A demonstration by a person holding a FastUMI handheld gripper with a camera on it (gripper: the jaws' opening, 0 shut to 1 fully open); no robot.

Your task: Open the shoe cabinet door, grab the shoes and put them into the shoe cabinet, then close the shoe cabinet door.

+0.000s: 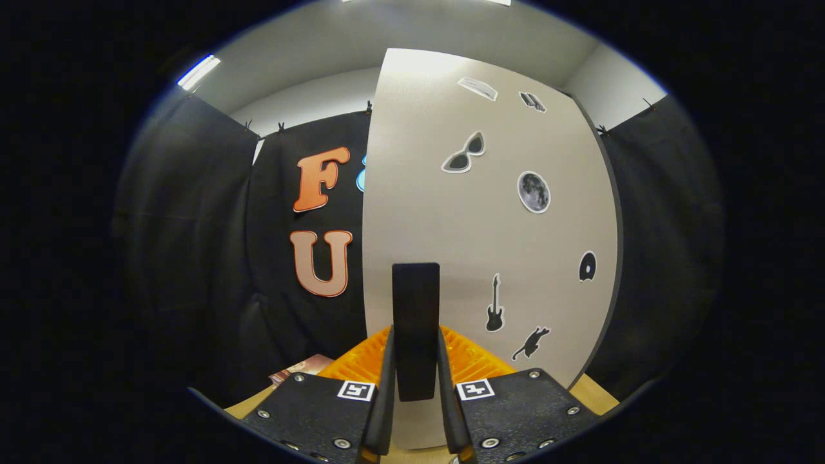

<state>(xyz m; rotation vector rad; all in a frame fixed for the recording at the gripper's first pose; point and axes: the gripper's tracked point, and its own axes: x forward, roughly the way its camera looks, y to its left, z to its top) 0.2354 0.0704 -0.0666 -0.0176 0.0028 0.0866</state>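
Jaws closed on the upright black door handle (416, 322); sticker-covered shoe cabinet door (490, 245) stands just beyond, extending rightward.

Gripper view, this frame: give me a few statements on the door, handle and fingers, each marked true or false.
1. The gripper has its fingers closed on the dark handle. True.
2. The cabinet door is bare. False: it carries stickers, among them sunglasses, a moon, a guitar and a cat.
3. The handle stands upright between the fingers. True.
4. A shoe is held in the gripper. False: only the handle sits between the fingers.
5. The door is black. False: it is a pale beige panel with a dark edge.
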